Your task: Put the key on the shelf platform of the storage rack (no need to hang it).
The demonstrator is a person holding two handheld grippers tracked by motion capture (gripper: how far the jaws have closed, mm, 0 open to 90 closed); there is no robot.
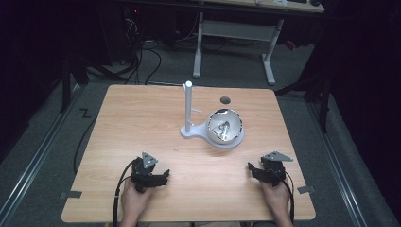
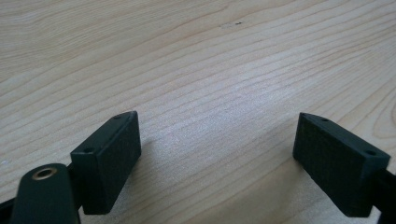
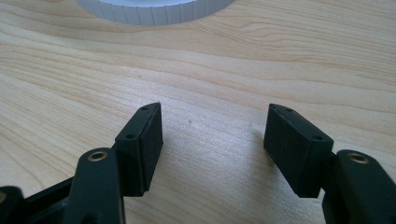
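A white stand [image 1: 188, 109] with an upright post rises from a round ribbed base [image 1: 234, 141] near the table's middle, and a shiny metal bowl [image 1: 225, 125] sits tilted on that base. My left gripper [image 1: 161, 177] rests low on the wooden table [image 1: 142, 118] at the front left, held by a hand. Its jaws stand wide open over bare wood, as the left gripper view [image 2: 217, 140] shows. My right gripper [image 1: 251, 169] lies at the front right, open with nothing between its fingers [image 3: 215, 128]. The ribbed white base [image 3: 154, 9] edges the top of the right gripper view.
A small dark round hole [image 1: 225, 100] marks the tabletop behind the bowl. A white-legged desk [image 1: 234, 33] stands beyond the table on the grey floor. Cables [image 1: 151, 61] trail on the floor at the back left. Tape pieces [image 1: 71, 194] mark the table's front corners.
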